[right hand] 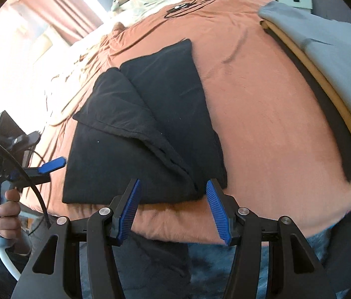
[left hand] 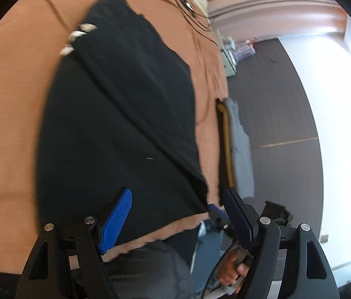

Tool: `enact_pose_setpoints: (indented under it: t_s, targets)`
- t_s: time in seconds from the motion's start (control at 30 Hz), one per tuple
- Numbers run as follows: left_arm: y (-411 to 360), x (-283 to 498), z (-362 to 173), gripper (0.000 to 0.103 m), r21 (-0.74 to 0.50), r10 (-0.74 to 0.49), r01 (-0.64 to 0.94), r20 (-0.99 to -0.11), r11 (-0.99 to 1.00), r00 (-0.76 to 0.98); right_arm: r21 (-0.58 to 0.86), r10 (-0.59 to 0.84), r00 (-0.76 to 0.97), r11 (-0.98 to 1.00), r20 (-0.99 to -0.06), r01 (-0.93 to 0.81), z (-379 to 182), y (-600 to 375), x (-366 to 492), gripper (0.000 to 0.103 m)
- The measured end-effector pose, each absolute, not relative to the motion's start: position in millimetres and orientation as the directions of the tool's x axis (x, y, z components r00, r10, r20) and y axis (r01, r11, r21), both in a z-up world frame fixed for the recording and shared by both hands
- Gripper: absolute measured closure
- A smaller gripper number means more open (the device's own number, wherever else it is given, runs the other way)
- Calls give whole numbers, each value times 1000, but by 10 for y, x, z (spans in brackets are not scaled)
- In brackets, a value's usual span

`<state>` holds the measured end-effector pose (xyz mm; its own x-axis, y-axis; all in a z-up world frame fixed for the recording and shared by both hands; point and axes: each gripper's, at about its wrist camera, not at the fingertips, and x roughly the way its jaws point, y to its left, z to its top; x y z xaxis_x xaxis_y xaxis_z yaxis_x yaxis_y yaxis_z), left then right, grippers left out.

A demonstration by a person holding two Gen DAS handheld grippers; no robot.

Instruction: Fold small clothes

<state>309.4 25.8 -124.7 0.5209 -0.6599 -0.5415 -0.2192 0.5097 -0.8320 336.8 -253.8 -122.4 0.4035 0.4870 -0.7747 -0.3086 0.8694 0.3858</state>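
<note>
From the left wrist view, we see the left gripper (left hand: 176,214) with its blue fingers (left hand: 115,221) spread wide apart and nothing between them. The black garment (left hand: 120,114) lies ahead of the fingers on the orange bedspread (left hand: 8,124), its near edge just past the left fingertip and its near corner reaching toward the right one. Three small white tags (left hand: 78,35) stick out at the garment's far left edge. To the right of the right finger, a grey cloth (left hand: 242,147) hangs over a wooden board at the bed's side.

From the right wrist view, the right gripper (right hand: 173,209) holds its fingers (right hand: 128,214) apart, gripping nothing. The folded black garment (right hand: 145,129) lies just beyond the fingertips, its near edge between and left of them, a flap folded diagonally across it. Far left of the fingers, we see a hand (right hand: 1,211) holding the left gripper (right hand: 51,164) beside the garment's left edge. Far right, the grey cloth (right hand: 324,57) rests on the board.
</note>
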Motion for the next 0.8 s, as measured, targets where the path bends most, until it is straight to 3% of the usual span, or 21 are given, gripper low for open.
enact_pose_setpoints:
  t_s: [0.1,0.23,0.43,0.8]
  targets:
    - [431,2927,-1304,26,-805,-610,-259,-578,534,541,383,492,385,864,-781,-326,-1290,-2520,3507,51]
    - [544,2799,-1413,28,-760,-556,-306,-635,574,535,418,523,347,844,-778,-336,-1404,-2484,3665,76]
    - [570,2747,-1592,44,-713,-521,-355,-692,605,500,406,537,343,829,-771,-385,-1396,-2428,3782,98]
    - [447,2833,-1610,54,-658,-492,-360,-743,662,454,399,539,393,833,-745,-385,-1307,-2529,3783,100]
